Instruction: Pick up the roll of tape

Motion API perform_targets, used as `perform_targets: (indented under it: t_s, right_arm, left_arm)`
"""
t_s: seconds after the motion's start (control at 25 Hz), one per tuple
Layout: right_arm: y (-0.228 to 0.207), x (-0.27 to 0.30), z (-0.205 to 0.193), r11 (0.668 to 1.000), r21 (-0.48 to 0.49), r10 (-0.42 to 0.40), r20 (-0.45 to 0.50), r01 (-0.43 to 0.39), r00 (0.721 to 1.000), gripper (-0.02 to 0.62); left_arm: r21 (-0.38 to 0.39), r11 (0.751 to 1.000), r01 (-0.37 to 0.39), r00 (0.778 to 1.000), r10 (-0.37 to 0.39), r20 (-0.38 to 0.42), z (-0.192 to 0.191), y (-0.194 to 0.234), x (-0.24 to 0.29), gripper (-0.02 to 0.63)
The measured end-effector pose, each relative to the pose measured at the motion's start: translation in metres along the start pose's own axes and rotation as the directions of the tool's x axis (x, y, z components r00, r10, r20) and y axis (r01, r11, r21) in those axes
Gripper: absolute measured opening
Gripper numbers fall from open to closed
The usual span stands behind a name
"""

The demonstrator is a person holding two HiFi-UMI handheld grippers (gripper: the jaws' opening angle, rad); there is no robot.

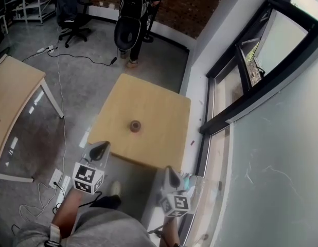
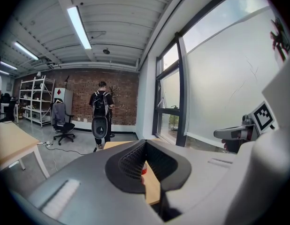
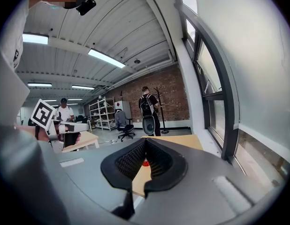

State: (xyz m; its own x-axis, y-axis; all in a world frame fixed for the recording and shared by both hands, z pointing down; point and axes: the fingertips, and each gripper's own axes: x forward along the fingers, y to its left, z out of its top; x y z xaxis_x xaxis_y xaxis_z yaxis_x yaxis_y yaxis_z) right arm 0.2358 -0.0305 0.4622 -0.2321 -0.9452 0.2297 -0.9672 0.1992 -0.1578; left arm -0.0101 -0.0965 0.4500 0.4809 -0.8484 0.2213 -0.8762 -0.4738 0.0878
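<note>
The roll of tape (image 1: 135, 126) lies flat near the centre of the wooden counter (image 1: 160, 106). The left gripper (image 1: 101, 149) and right gripper (image 1: 172, 175) are by the counter's near edge, apart from the tape. The fingers of both are clenched together and grasp nothing.

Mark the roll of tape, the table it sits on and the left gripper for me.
roll of tape (image 1: 135, 126), head view, middle of the roll.
table (image 1: 159, 109), head view, bare wood to the right of the roll.
left gripper (image 1: 101, 148), head view, at the tips of its jaws.
</note>
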Motion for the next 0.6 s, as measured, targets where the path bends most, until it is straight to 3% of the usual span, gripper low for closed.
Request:
perform_targets:
  t_s: [0.6]
  right_arm:
    - [-0.002,0.069,0.003,0.996,-0.027,0.079,-0.044,-0.080,0.996,0.014]
  left_arm:
    - [0.003,0.998,-0.066,0.998,0.066,-0.009,0.002,0.033,0.029,-0.002]
